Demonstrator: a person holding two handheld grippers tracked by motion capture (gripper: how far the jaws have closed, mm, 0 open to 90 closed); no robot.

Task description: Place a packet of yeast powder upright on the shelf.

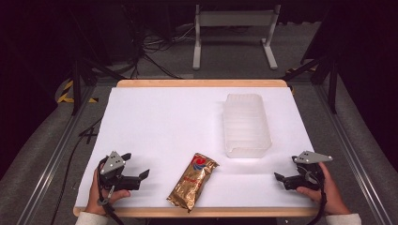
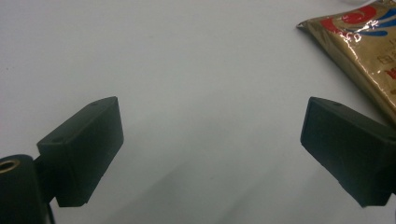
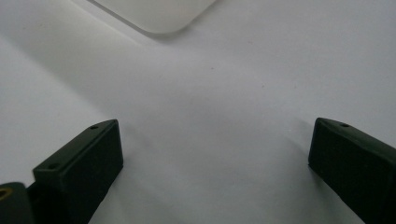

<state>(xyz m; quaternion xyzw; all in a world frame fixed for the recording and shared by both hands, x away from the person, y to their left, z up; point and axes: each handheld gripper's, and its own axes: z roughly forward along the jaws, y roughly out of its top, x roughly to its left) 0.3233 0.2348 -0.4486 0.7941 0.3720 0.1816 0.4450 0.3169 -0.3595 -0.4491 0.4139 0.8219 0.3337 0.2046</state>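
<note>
Tongs first: the left gripper (image 1: 137,177) rests at the near left of the white table (image 1: 155,117) with its jaws spread wide and bare, and the right gripper (image 1: 280,180) sits at the near right edge, likewise released with only table surface between its jaws. Just to the right of the left gripper, ahead of its right jaw, lies the gold snack packet (image 1: 193,181) flat and untouched, while the clear plastic bin (image 1: 246,124) stands beyond and to the left of the right gripper, apparently empty. Judging from this, the work has barely begun: the packet is not yet grasped, and lifting it and carrying it to the bin all remain.

Bright, even overhead light on the white table (image 1: 155,122); dark surroundings, soft close-ups.
</note>
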